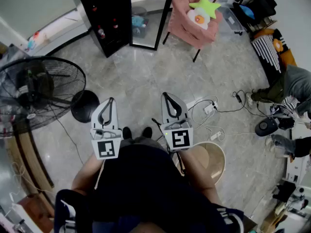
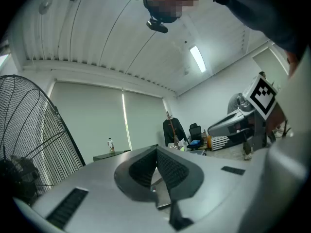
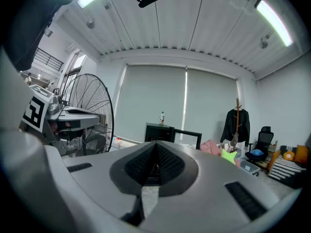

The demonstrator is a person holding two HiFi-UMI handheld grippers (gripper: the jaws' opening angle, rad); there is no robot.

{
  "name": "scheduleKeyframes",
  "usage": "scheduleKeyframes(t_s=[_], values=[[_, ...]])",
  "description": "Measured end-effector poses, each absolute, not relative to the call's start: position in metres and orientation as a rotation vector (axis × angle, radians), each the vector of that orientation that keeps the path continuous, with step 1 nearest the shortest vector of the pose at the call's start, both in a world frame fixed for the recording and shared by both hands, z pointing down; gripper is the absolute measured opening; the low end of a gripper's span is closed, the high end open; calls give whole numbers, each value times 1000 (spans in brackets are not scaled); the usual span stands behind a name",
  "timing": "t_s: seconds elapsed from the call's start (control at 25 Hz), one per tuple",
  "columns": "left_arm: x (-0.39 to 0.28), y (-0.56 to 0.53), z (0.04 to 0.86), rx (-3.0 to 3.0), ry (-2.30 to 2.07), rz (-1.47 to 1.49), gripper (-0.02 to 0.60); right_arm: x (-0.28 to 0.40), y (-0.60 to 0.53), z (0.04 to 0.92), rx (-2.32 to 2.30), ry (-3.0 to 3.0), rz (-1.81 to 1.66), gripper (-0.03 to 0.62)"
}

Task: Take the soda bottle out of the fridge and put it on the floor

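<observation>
The black fridge (image 1: pixel 109 18) stands at the far side of the floor with its glass door (image 1: pixel 148 16) swung open. Small red items (image 1: pixel 100 31) show inside it; I cannot make out a soda bottle among them. In the right gripper view a small bottle (image 3: pixel 162 117) stands on top of the fridge (image 3: pixel 158 131). My left gripper (image 1: pixel 111 100) and right gripper (image 1: pixel 165 95) are held side by side in front of my body, pointing toward the fridge and well short of it. Both are shut with nothing between the jaws (image 2: pixel 156 149) (image 3: pixel 155 143).
A large floor fan (image 1: pixel 34 93) stands on the left. A pink chair (image 1: pixel 194 18) with a green star cushion (image 1: pixel 206 6) is right of the fridge. Cables and a power strip (image 1: pixel 210 108) lie on the floor. A round stool (image 1: pixel 214 159) is by my right side. A person (image 1: pixel 291 89) sits at the right.
</observation>
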State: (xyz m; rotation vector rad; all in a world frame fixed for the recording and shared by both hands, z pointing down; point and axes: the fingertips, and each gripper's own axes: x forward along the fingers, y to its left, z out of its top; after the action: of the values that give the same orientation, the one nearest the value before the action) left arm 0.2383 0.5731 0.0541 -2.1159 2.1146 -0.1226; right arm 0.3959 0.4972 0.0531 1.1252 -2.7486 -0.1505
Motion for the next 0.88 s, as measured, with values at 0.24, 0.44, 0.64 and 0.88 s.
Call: scheduleKeyframes(t_s=[0.24,0.44,0.64,0.88], values=[[243,561,54,-2138,2106,-82,23,401,495,54,1134,-2737,-192,18],[246,556,54,-2154,2096,-67,23,401,495,51,1140,-2752,-182,18],[251,549,57,-2166,2087,-81,23,403,491,53,1161,-2757,-175,20],[252,545,59,-2171,2085,-81,24,406,487,56,1174,-2745,-174,20]])
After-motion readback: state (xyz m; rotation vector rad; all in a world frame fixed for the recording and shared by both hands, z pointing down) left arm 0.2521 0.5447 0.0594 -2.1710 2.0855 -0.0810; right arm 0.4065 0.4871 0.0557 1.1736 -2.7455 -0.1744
